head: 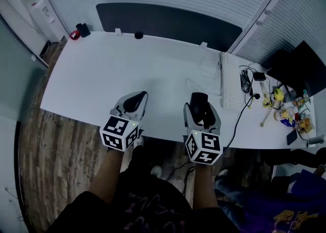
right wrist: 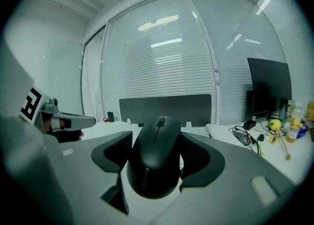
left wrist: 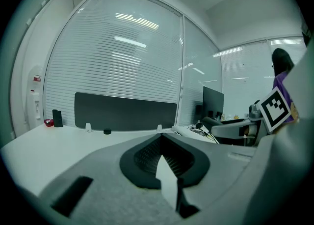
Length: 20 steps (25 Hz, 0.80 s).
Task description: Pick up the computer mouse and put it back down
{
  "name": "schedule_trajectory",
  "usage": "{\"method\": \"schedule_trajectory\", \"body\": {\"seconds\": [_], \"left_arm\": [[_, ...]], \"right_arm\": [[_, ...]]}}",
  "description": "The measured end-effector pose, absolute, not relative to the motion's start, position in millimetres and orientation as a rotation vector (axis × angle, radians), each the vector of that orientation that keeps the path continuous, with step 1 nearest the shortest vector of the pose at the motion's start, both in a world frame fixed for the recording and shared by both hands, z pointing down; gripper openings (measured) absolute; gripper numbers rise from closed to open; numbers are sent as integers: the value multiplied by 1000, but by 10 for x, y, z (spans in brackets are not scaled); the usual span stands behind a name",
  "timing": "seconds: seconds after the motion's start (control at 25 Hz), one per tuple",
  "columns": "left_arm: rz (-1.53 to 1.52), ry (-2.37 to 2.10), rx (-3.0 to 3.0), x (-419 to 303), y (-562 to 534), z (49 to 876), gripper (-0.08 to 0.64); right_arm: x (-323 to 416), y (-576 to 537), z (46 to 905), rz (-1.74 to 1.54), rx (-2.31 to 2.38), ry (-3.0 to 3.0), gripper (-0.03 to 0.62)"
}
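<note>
A black computer mouse [head: 199,104] sits between the jaws of my right gripper [head: 200,109], over the front part of the white desk [head: 102,74]. In the right gripper view the mouse [right wrist: 156,157] fills the gap, and the dark pads [right wrist: 203,162] press its two sides; the right gripper [right wrist: 158,160] is shut on it. Whether the mouse touches the desk I cannot tell. My left gripper [head: 134,102] hovers beside it to the left, near the desk's front edge. The left gripper [left wrist: 164,162] has its dark pads together with nothing between them.
A white keyboard [head: 230,87] lies to the right, with black cables [head: 247,82], a dark monitor [head: 300,69] and several small bottles [head: 290,114] beyond it. A dark divider panel [head: 168,23] runs along the back edge. A small black puck [head: 138,35] sits at the back.
</note>
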<state>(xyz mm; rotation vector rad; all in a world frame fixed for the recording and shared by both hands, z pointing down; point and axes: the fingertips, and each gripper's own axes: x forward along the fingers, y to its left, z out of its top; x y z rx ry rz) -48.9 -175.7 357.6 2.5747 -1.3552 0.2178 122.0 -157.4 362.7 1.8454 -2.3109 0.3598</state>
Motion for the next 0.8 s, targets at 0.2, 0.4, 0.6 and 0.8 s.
{"method": "schedule_trajectory", "body": {"seconds": [0.2, 0.4, 0.6, 0.8], "left_arm": [[258, -1336, 2543, -472, -1809, 3736, 0], [290, -1320, 2518, -530, -1839, 3933, 0], [308, -1308, 2498, -552, -1900, 4108, 0], [334, -1288, 2482, -585, -1921, 4262, 0]], "right_arm": [[1203, -1617, 3825, 423, 1821, -2286, 318], [1116, -1631, 4043, 469, 1798, -2266, 318], [1072, -1673, 4242, 503, 1780, -2248, 318], [1003, -1703, 4412, 538, 1760, -2230, 318]]}}
